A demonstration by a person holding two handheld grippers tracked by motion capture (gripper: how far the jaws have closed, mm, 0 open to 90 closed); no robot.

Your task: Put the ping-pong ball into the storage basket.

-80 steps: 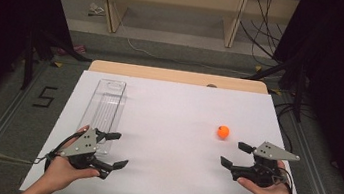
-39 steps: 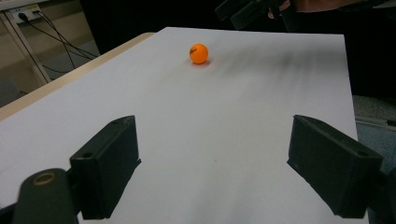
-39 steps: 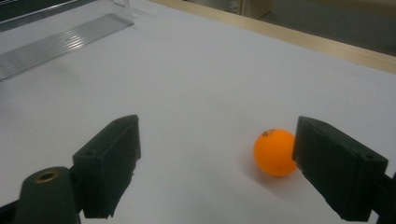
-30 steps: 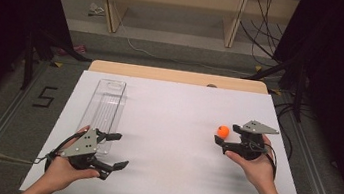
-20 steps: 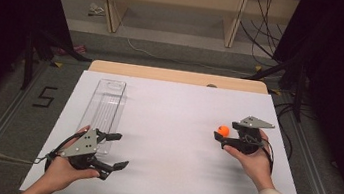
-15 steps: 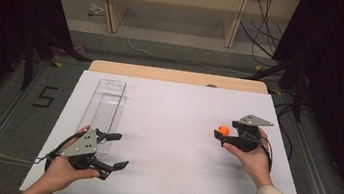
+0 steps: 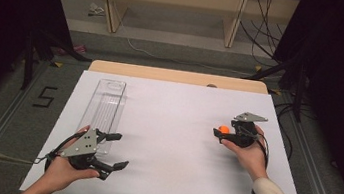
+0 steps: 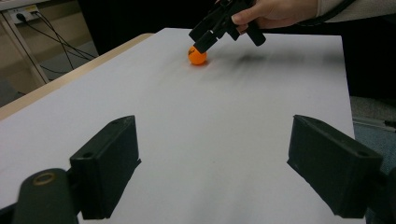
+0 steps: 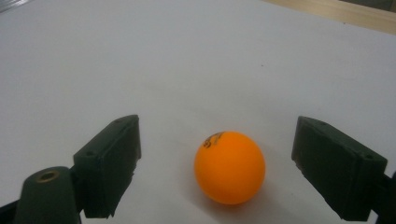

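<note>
Your right gripper (image 7: 220, 132) has advanced so its spread fingers (image 9: 109, 163) flank the orange ball (image 9: 229, 166) on the surface (image 7: 169, 142); the reach looks finished, so close them squarely on it next, left gripper (image 7: 115, 150) idling with fingers apart

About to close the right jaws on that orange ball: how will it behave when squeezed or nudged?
The orange ball is round and sits free on the smooth white table, so a nudge would probably roll it. It looks like a ping-pong ball, likely light. It lies between the right gripper's open jaws, slightly off centre; one jaw may touch first.
</note>
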